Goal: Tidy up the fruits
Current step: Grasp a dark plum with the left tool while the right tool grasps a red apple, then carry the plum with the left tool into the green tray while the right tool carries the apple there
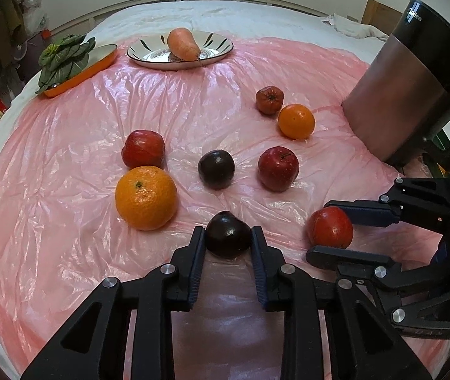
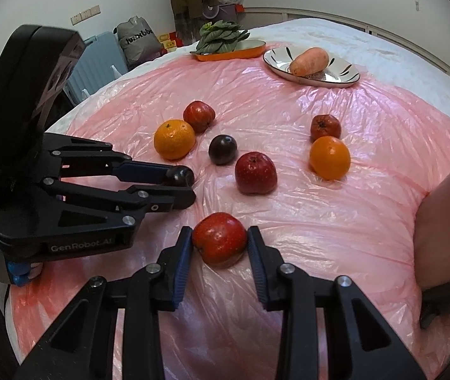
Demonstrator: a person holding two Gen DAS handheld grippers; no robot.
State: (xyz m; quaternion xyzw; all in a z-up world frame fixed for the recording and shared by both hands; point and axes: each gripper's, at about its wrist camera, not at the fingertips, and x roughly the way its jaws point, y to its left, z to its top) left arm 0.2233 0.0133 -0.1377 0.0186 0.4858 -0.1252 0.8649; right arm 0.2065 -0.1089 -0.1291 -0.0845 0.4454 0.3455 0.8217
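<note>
My left gripper (image 1: 228,236) is shut on a dark plum (image 1: 227,234) that rests on the pink plastic sheet (image 1: 66,158); it also shows in the right wrist view (image 2: 180,177). My right gripper (image 2: 220,240) is shut on a red apple (image 2: 219,243), seen from the left wrist view too (image 1: 331,231). Loose on the sheet lie a second dark plum (image 1: 216,169), red apples (image 1: 278,167) (image 1: 143,148) (image 1: 269,99) and two oranges (image 1: 146,197) (image 1: 296,121).
A white patterned plate (image 1: 149,55) holding a sweet potato (image 1: 183,44) stands at the far side. An orange tray (image 1: 98,63) with leafy greens (image 1: 62,58) is left of it. The sheet covers a white bed; its edges drop off left and near.
</note>
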